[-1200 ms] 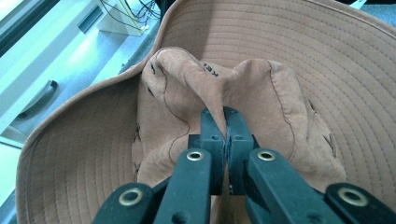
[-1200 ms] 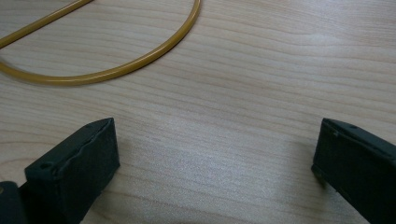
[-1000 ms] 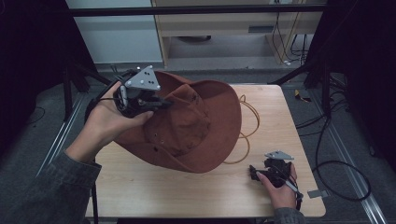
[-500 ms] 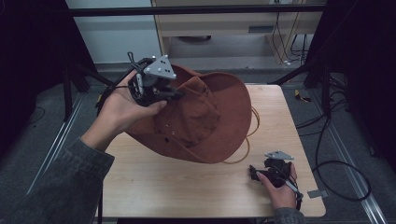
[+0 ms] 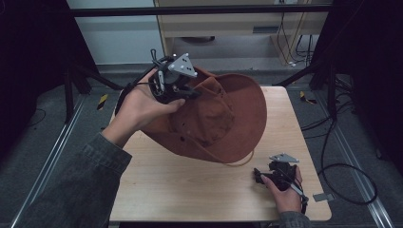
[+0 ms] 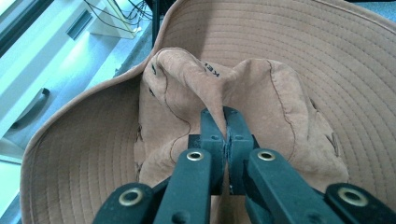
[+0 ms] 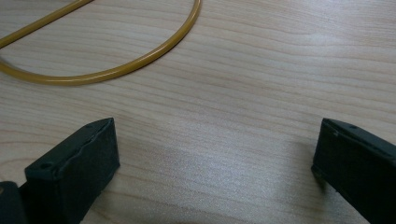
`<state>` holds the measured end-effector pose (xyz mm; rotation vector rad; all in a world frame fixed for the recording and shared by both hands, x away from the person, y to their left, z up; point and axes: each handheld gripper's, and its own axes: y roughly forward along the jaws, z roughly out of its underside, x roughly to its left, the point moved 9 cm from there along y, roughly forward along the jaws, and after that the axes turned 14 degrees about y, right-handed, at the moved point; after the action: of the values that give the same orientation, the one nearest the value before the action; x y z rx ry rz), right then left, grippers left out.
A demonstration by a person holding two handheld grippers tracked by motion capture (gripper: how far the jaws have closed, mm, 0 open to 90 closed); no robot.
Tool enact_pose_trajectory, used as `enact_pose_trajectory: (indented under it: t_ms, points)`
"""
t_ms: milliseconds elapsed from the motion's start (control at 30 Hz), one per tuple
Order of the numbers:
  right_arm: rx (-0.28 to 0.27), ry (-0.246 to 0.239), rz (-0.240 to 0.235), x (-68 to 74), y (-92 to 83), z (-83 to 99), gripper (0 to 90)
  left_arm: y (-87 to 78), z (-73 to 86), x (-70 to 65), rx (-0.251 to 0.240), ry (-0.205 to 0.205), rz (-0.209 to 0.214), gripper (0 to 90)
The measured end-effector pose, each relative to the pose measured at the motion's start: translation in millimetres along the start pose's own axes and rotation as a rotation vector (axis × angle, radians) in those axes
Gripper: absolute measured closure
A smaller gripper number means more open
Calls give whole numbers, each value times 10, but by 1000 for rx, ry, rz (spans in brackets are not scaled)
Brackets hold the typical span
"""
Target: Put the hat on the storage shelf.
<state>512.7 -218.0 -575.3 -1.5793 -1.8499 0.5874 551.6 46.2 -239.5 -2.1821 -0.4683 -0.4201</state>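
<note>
On my high view the wooden desk has its far left part hidden under the brown hat, which hangs tilted above it with only its lower brim near the surface. The hat's yellow cord is mostly covered; I see one loop below the brim, and in the right gripper view it curves across the desk and runs off the top edge. My left tongs are clamped on a fold of the hat's crown. My right tongs sit spread wide over bare wood at the near right. Since a second ago the left hand has carried the hat higher and farther from me; the right has not shifted.
</note>
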Motion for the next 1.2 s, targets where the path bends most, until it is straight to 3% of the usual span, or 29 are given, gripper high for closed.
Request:
enact_pose_trajectory:
  t_ms: [367,900,1200]
  points:
    - [0,0,0,0,0,0,4,95,-178,39,-11,7,-2,886]
    - [1,4,1,2,-1,1,4,250,-302,115,-22,-4,0,886]
    - [-1,-1,0,-1,0,-1,4,314,-382,105,-16,10,3,886]
